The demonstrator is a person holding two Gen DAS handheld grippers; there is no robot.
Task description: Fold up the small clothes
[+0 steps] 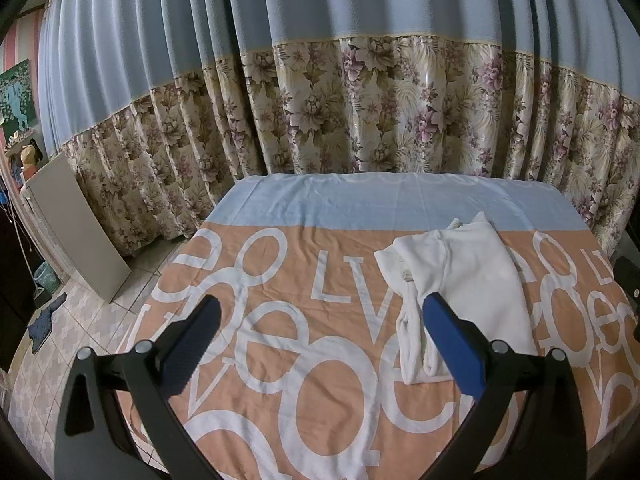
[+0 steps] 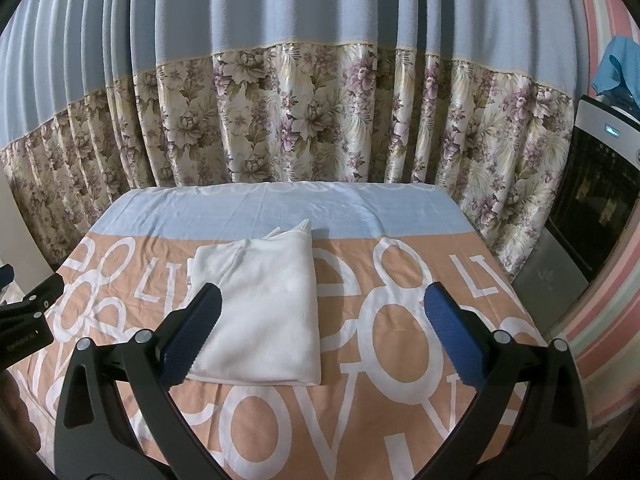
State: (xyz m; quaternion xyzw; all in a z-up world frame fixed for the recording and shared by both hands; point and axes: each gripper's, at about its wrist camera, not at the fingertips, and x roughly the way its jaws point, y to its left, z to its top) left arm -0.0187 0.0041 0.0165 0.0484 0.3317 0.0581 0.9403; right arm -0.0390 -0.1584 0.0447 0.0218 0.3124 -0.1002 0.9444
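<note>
My left hand-held gripper and right hand-held gripper gape empty; the soft, light white garment, frame centre, wants pinching at a folded edge.

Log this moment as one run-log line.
left tool: open, empty | right tool: open, empty | white garment: folded, flat on lettered cloth | contact: none visible

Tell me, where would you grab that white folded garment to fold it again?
Probably the near short edge of the white garment, coming from the front. It lies flat and layered on the bedsheet, near edge facing both open hand-held grippers, the right closest.
</note>
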